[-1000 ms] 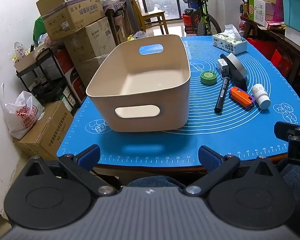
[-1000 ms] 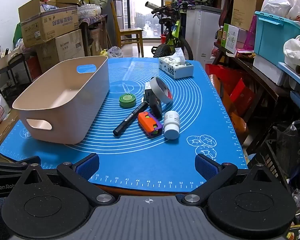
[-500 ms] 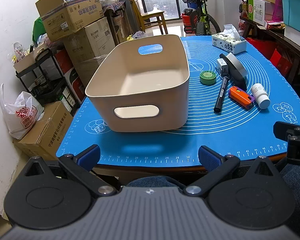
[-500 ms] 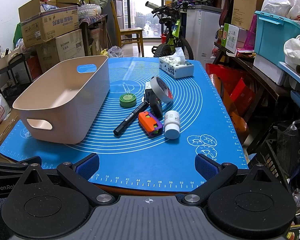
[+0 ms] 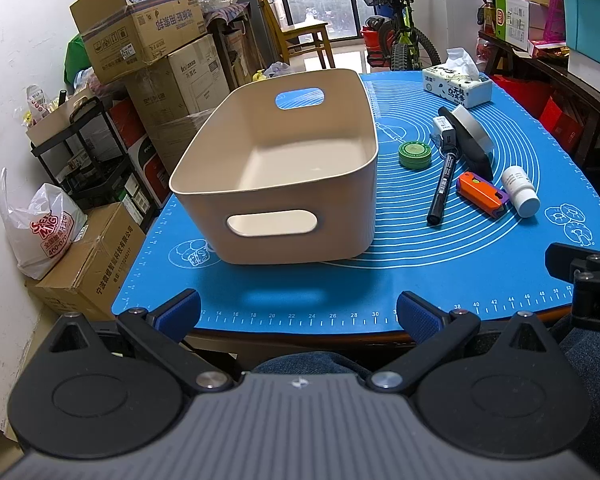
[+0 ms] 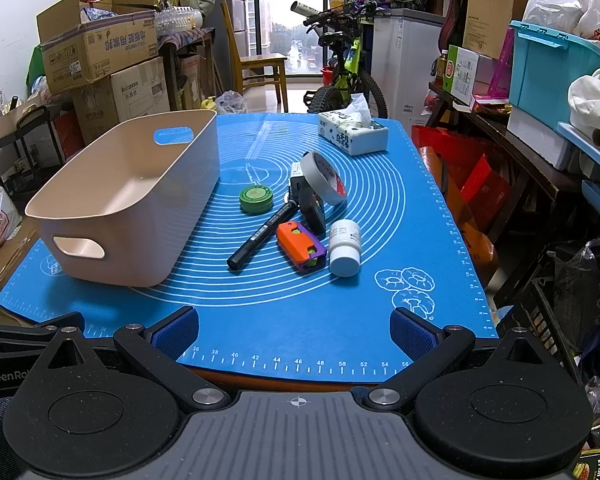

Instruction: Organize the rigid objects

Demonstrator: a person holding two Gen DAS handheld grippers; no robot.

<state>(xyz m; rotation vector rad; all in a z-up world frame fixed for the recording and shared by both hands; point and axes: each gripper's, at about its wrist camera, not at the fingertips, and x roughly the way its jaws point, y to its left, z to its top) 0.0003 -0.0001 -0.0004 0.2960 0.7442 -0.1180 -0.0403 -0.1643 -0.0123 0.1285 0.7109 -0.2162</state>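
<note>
At three o'clock of the empty beige plastic bin (image 6: pixel 132 196), nothing is yet sorted, and both the left gripper (image 5: pixel 298 314) and right gripper (image 6: pixel 294 330) are held spread wide, unladen.

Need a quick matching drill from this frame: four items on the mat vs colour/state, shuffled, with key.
Items:
1. bin
2. tin
3. bottle
4. tape roll

States:
A. lying on its side, white cap toward the camera
B. propped up on edge against a black object
C. green, round, flat on the mat
D. beige, nothing inside

Pairs: 1-D, 2-C, 3-A, 4-B
</note>
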